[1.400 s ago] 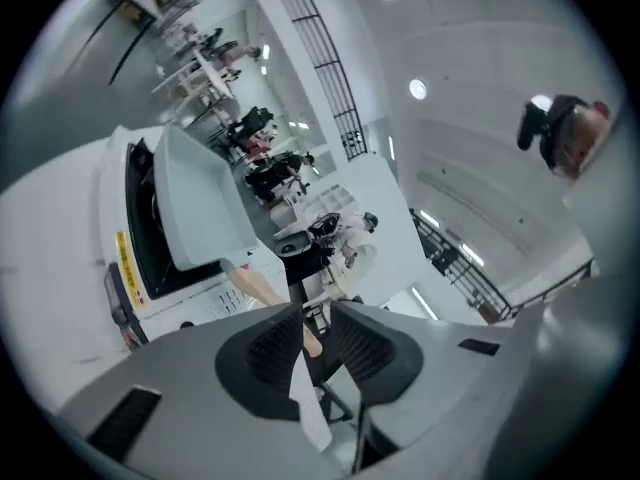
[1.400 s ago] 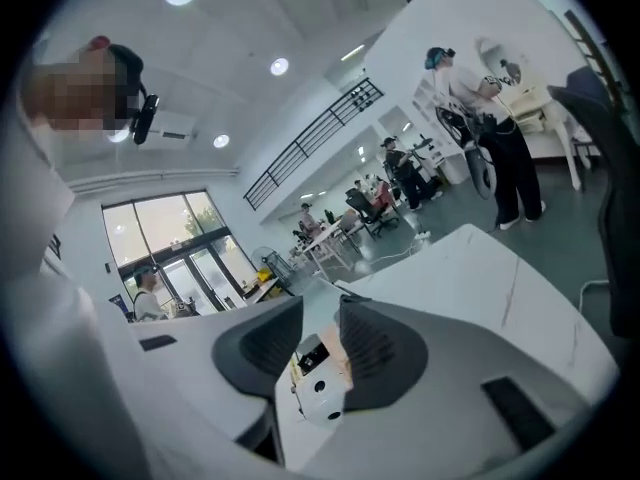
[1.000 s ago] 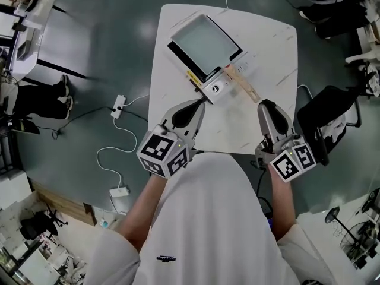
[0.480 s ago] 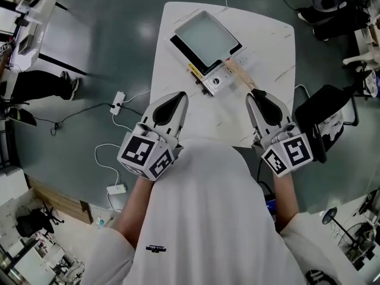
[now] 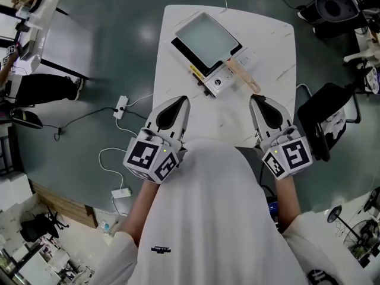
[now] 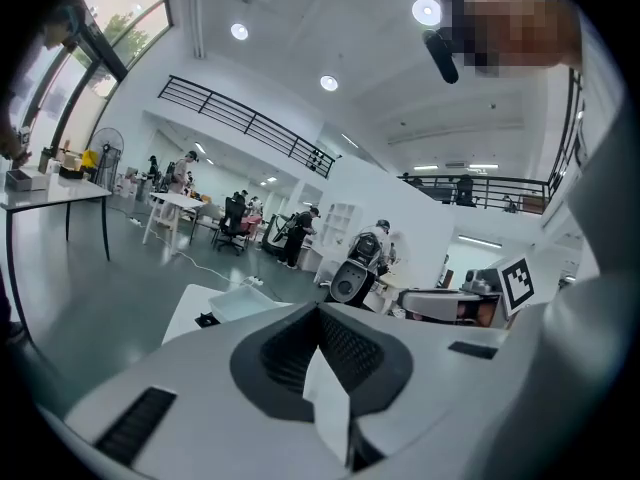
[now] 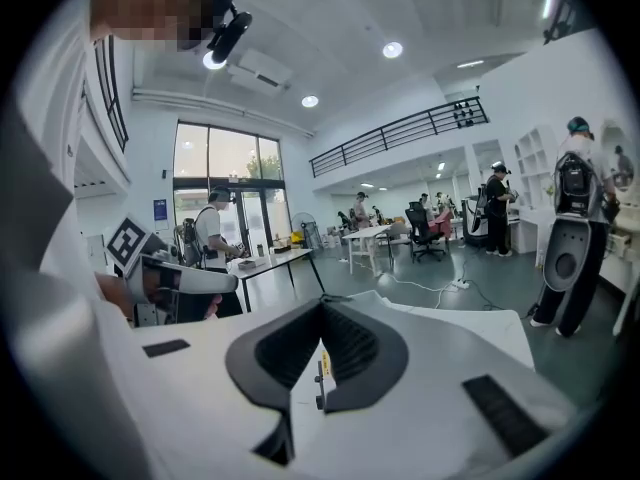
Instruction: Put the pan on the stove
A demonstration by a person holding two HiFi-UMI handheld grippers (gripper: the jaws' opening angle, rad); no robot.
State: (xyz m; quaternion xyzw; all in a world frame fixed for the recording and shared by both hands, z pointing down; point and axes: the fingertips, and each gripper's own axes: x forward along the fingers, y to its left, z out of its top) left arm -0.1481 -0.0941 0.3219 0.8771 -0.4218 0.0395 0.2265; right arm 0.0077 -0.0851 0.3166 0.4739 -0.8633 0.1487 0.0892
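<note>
A square pale pan [image 5: 206, 38] with a wooden handle [image 5: 242, 77] rests on a black stove [image 5: 185, 52] at the far side of the white table [image 5: 267, 46]. The stove's control panel [image 5: 217, 83] faces me. My left gripper [image 5: 178, 104] hovers over the table's near left part, shut and empty. My right gripper [image 5: 262, 101] is at the near right, just short of the handle's end, also shut with nothing in it. The left gripper view has its closed jaws [image 6: 320, 310] with the pan [image 6: 245, 303] beyond them. In the right gripper view the jaws [image 7: 322, 305] meet.
A power strip [image 5: 120, 107] with white cables lies on the floor left of the table. A black chair [image 5: 326, 120] stands close to the table's right edge. People and desks fill the hall farther off.
Both grippers have drawn back from the stove's front and the handle toward the table's near edge. The left one moved farthest. The pan and stove have stayed in place.
</note>
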